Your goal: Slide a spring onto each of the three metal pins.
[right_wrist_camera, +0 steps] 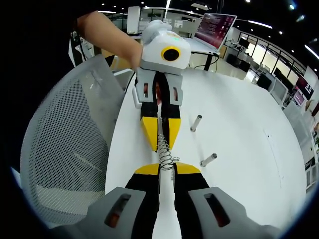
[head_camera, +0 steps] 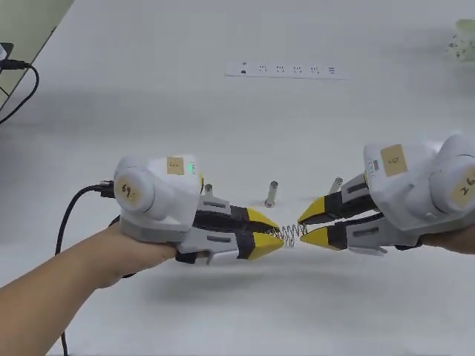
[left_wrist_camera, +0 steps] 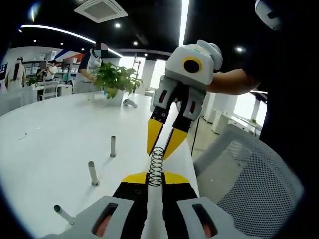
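1. The left tool [head_camera: 273, 236], white-bodied with yellow-tipped black jaws, is clenched on one end of a thin coiled metal spring [head_camera: 291, 233]. In the left gripper view the spring [left_wrist_camera: 156, 167] rises straight out from between its closed tips.
2. The spring hangs level in the air above the white tabletop [head_camera: 237, 126]. It bridges the short gap between the two tools, which point tip to tip.
3. The right tool [head_camera: 304, 228] meets the spring's other end. Its jaws stand a little apart with the last coils between them, and it is hard to tell whether they actually pinch the spring.
4. Three short grey metal pins stand upright on the tabletop just beyond the tools. One pin [head_camera: 208, 190] is behind the left tool's body, one pin [head_camera: 272, 193] is beyond the gap between the tips, and one pin [head_camera: 336, 184] is behind the right tool's jaws.
5. In the left gripper view the pins stand in a row to the left of that tool's jaws. In the right gripper view two of them stand to the right of that tool's jaws.
6. A black cable [head_camera: 74, 208] runs from the rear of the left tool.
7. A white power strip [head_camera: 288, 70] lies on the tabletop, well beyond both tools.
8. A grey mesh chair back [right_wrist_camera: 65, 144] is close beside the right tool in its own view.
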`<state>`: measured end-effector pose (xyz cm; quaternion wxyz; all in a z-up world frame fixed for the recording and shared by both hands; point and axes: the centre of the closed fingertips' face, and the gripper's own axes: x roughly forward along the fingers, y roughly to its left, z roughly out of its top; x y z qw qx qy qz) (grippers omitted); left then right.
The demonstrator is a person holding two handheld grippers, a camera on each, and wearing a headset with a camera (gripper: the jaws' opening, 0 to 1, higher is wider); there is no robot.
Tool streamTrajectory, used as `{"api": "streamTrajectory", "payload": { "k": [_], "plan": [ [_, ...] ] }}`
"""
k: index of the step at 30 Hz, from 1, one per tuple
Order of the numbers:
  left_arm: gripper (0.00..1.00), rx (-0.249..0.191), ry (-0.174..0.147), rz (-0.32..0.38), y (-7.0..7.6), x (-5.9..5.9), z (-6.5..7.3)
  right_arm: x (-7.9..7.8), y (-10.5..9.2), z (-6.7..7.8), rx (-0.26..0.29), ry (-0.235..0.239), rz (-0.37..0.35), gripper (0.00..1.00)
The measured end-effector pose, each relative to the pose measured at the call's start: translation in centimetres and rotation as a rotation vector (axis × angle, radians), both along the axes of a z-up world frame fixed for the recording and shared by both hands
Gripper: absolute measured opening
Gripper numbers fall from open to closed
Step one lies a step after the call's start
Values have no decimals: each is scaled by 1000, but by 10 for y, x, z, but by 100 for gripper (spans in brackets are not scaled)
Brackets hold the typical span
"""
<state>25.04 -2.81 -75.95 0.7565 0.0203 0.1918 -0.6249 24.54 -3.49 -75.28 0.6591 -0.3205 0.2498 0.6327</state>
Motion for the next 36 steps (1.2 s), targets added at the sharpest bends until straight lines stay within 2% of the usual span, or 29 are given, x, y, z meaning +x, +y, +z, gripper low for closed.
{"api": "streamTrajectory", "payload": {
  "k": [4, 8, 19, 32, 36],
  "plan": [
    [2, 11, -2, -15, -1, -3, -3, -2, 3, 7, 35, 19, -11, 7],
    [2, 15, -10, -20, -2, -3, -2, -4, 4, 9, 38, 17, -10, 7],
    [2, 7, -23, -14, -2, -3, 2, -5, 9, 19, 96, 43, -23, 7],
    [2, 25, -30, -14, 1, -5, -1, -9, 20, 24, 142, 62, -34, 7],
    [2, 20, -34, -16, -1, -5, 1, -8, 27, 32, 187, 82, -52, 8]
  ]
}}
